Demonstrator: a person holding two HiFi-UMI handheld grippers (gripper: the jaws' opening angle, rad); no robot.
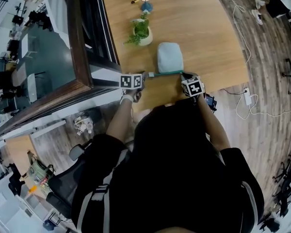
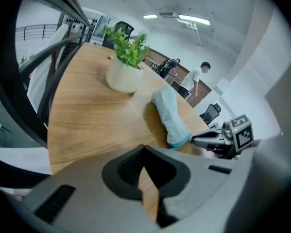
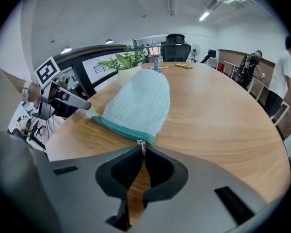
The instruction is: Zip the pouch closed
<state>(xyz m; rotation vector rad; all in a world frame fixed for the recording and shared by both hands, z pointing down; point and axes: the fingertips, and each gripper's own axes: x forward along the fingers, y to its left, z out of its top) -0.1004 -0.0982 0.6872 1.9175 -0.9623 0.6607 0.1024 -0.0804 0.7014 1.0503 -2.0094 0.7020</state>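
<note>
Clearly, the right gripper [image 3: 143,153] pinches the zipper pull [image 3: 142,143]; the left gripper [image 2: 144,152] is closed empty, so the unheld pouch [image 3: 138,103] may drag along.

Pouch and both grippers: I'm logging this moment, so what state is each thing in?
pouch: lying flat on the table; whether zipped cannot be told.
zipper pull: at one end of the green zipper.
right gripper: jaws shut on the zipper pull.
left gripper: jaws shut, empty, near the pouch's other end.
potted plant: upright, beyond the pouch.
</note>
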